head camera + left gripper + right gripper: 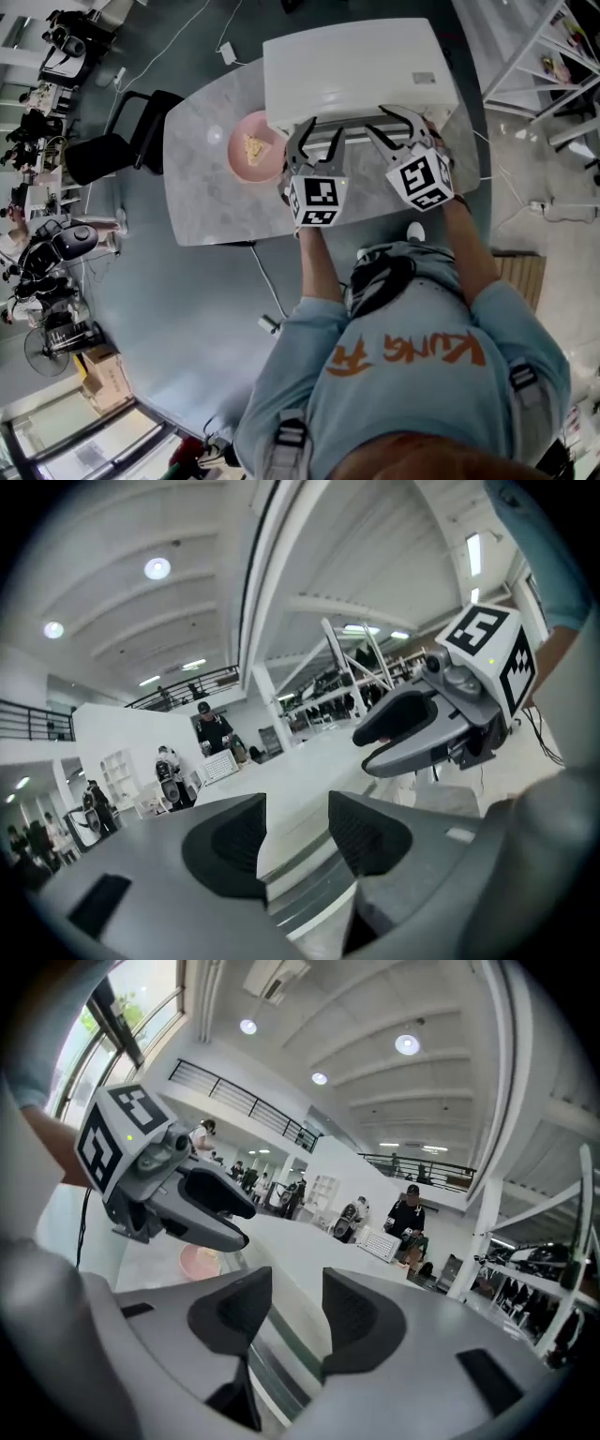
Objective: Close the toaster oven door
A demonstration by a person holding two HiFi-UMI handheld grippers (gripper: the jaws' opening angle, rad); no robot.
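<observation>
The white toaster oven [352, 70] stands on the marble surface [206, 192] beside a pink plate [242, 155], with the left gripper [323, 133] and right gripper [377, 120] side by side at its door [284, 1363], fingers of both apart and clamped on nothing, evidently placed to push it shut rather than grip it.

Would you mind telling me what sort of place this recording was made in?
Probably a large open lab or workshop hall: a railed mezzanine under a high ceiling, metal shelving racks, and cluttered desks along one side.
</observation>
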